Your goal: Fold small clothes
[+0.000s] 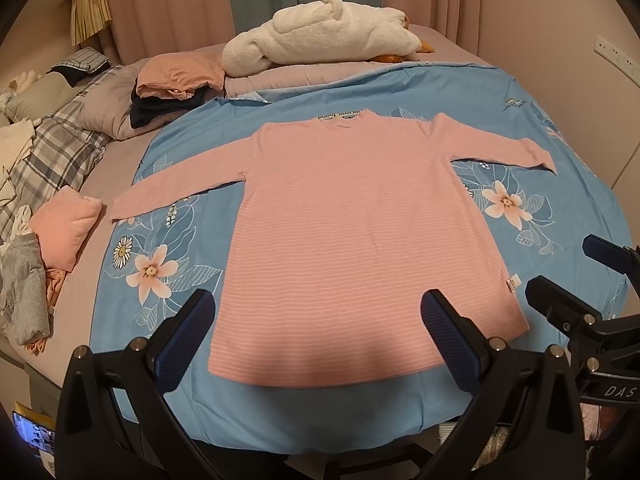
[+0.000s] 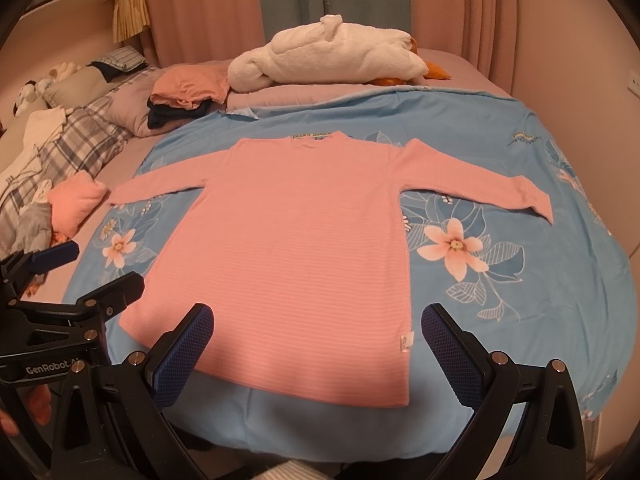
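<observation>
A pink striped long-sleeved shirt [image 1: 352, 236] lies flat on a blue floral sheet [image 1: 280, 412], both sleeves spread out, neck at the far side. It also shows in the right wrist view [image 2: 288, 248]. My left gripper [image 1: 320, 312] is open and empty, hovering above the shirt's near hem. My right gripper [image 2: 318, 324] is open and empty, above the hem near the shirt's right corner and its small white tag [image 2: 407, 342]. Each gripper shows at the edge of the other's view, the right one [image 1: 576, 280] and the left one [image 2: 92, 276].
A stack of folded clothes [image 1: 176, 92] sits at the far left of the bed. A white plush toy [image 1: 328, 36] lies at the back. A pile of pink and grey clothes [image 1: 44, 256] lies left, by plaid bedding [image 1: 52, 148]. Curtains hang behind.
</observation>
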{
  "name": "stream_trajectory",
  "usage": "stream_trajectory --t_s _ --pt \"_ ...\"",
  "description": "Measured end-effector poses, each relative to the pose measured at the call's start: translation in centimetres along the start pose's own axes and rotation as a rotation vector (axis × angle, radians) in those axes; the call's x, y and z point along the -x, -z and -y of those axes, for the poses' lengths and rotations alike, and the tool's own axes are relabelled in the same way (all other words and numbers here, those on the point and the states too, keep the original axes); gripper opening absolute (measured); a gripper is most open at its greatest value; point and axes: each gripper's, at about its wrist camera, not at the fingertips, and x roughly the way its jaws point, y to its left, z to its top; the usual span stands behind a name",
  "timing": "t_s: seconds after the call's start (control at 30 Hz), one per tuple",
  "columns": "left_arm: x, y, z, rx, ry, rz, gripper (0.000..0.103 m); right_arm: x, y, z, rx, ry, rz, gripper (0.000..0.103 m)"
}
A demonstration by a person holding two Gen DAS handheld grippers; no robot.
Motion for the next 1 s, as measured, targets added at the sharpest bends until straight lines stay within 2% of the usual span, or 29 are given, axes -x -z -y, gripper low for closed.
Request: stream_trajectory --t_s 1.0 --pt "-0.07 0.04 0.29 0.0 0.003 -0.002 0.103 0.05 0.01 0.01 -0.003 -0.005 0.0 0.103"
